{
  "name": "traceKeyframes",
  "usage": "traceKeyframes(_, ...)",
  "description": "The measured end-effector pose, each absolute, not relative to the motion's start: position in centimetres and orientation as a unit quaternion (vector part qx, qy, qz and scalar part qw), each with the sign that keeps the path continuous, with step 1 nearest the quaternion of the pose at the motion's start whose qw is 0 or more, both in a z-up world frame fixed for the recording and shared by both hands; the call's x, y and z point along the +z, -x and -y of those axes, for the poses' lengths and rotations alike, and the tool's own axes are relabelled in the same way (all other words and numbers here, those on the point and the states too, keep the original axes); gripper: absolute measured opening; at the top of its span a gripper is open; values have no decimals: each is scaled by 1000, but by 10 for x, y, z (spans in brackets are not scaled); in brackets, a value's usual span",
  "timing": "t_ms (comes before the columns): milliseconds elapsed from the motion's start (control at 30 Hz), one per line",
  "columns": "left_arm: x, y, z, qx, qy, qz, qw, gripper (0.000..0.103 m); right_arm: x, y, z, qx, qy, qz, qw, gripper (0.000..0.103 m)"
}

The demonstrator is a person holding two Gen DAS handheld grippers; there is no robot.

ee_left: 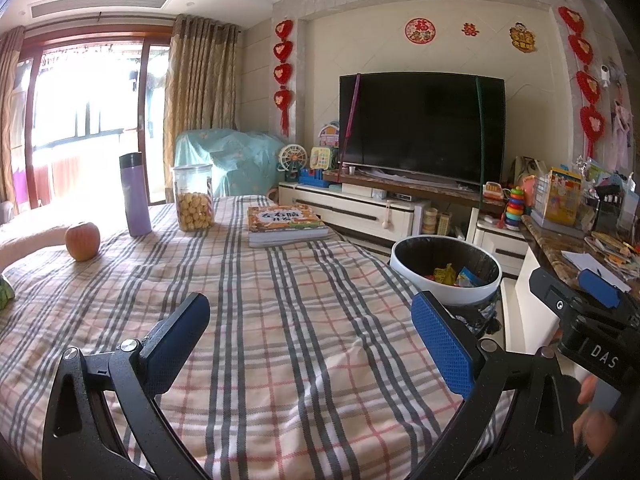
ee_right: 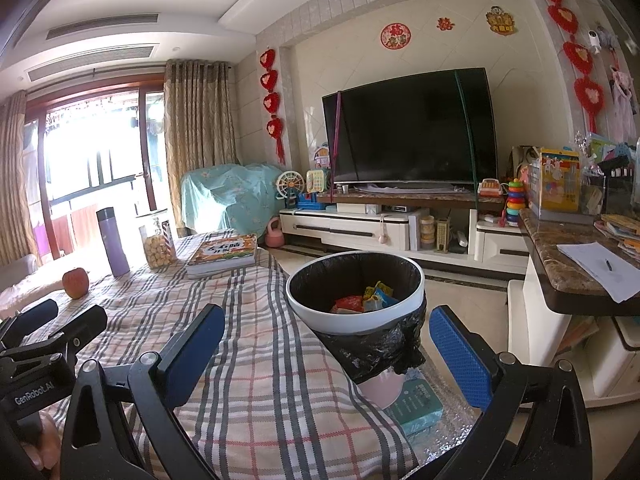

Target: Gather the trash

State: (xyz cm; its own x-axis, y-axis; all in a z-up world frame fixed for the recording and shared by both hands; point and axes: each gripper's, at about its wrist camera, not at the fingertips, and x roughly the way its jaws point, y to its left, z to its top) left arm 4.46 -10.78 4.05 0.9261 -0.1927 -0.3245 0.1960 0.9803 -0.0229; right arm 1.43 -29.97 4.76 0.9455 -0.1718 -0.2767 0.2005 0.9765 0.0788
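A white trash bin (ee_left: 440, 300) with a black liner stands just off the table's right side. Colourful snack wrappers (ee_left: 450, 275) lie in its bottom. My left gripper (ee_left: 310, 340) hovers open over the plaid tablecloth (ee_left: 280, 300) with nothing between its blue pads. In the right wrist view the bin (ee_right: 352, 322) is straight ahead and close, with the wrappers (ee_right: 370, 298) inside. My right gripper (ee_right: 326, 354) is open and empty, straddling the table edge and the bin. A green object (ee_left: 5, 289) is cut off at the left edge.
On the far side of the table are an apple (ee_left: 82, 241), a purple flask (ee_left: 134, 194), a cookie jar (ee_left: 194, 198) and a stack of books (ee_left: 286, 225). A marble counter (ee_right: 568, 264) with papers stands on the right, and a teal box (ee_right: 418, 404) lies on the floor.
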Motion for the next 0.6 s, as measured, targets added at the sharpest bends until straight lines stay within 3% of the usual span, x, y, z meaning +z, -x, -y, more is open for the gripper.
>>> traceKeyframes(600, 37, -45, 108, -102, -6, -171, 980, 103, 49, -17, 289, -90, -54, -139, 985, 103)
